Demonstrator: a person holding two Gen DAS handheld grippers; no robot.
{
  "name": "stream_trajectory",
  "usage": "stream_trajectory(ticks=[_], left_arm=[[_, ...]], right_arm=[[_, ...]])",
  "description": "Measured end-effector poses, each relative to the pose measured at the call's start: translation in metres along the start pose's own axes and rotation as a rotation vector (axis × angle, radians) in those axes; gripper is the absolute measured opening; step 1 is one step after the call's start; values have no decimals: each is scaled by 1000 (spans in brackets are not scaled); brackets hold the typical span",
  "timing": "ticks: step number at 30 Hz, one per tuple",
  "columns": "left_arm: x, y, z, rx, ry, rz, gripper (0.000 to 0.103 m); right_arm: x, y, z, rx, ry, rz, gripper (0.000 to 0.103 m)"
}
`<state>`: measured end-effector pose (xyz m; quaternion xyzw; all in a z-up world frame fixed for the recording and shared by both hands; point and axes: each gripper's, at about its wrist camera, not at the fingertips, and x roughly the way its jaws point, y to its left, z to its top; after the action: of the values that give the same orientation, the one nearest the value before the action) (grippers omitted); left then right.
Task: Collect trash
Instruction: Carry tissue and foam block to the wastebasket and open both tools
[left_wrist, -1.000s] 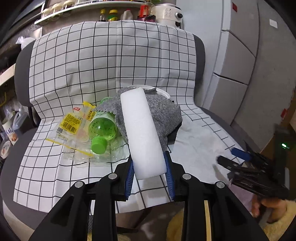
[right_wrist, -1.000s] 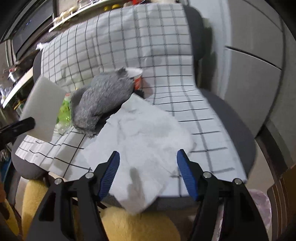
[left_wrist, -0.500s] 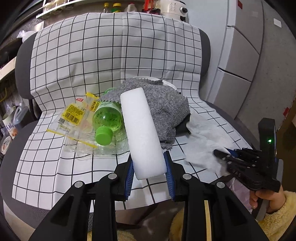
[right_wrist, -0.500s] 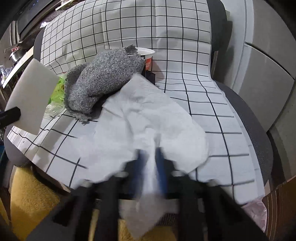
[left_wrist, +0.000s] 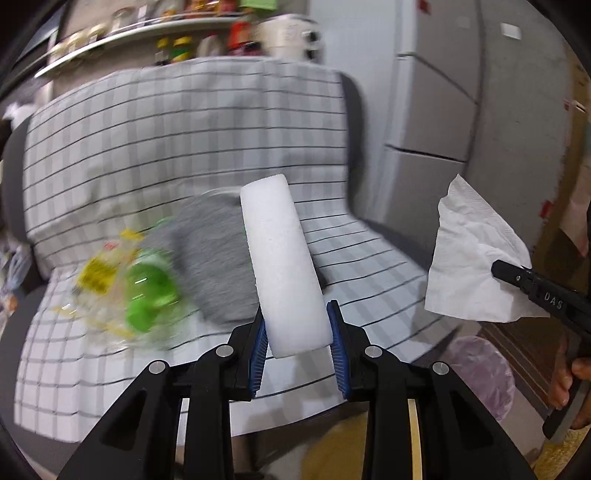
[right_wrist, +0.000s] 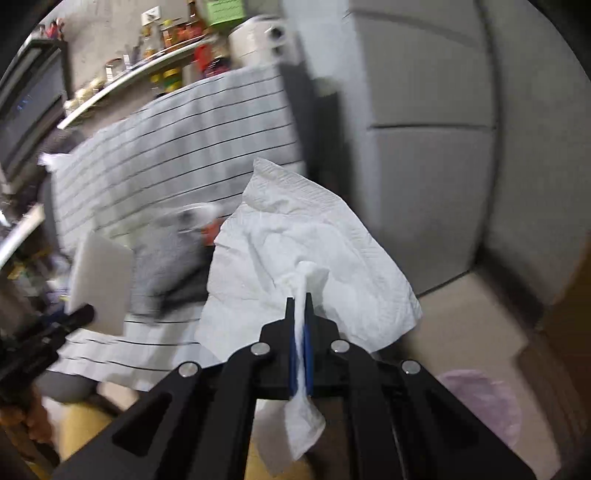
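Observation:
My left gripper (left_wrist: 297, 319) is shut on a white foam block (left_wrist: 282, 258) that stands up between its blue pads, above the front of the chair seat. My right gripper (right_wrist: 300, 301) is shut on a crumpled white paper napkin (right_wrist: 295, 251), lifted clear of the seat; in the left wrist view the napkin (left_wrist: 469, 266) hangs at the right, off the seat's edge. On the checked seat cover (left_wrist: 147, 147) lie a green plastic bottle (left_wrist: 149, 295), a yellow wrapper (left_wrist: 99, 275) and a grey knitted cloth (left_wrist: 218, 258).
A pink-lined trash bag (left_wrist: 480, 369) sits on the floor to the right of the chair, and shows as the bag (right_wrist: 480, 402) in the right wrist view. Grey cabinets (left_wrist: 443, 110) stand behind. A shelf with bottles (left_wrist: 177, 40) runs above the chair back.
The right gripper shut on the napkin and lifted it off the seat to the right. The left gripper moved with the foam block still held.

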<state>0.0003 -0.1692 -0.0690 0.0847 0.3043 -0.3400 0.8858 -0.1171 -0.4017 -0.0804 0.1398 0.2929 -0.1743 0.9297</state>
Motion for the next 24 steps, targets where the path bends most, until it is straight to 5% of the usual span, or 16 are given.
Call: stream_trajectory(ticks=[10,17,24], left_arm=[[33,-93,-6,104,4,-203,32],[41,-124,-12,153,20,-236,32],[44,-129,-15,161,31,-228,32]], right_arm=[[-29,-108,-66,150,83,-314,4],[-16,-164,-113,313,190,-414,5],[-5,-186,-128,396,219,-447,36]])
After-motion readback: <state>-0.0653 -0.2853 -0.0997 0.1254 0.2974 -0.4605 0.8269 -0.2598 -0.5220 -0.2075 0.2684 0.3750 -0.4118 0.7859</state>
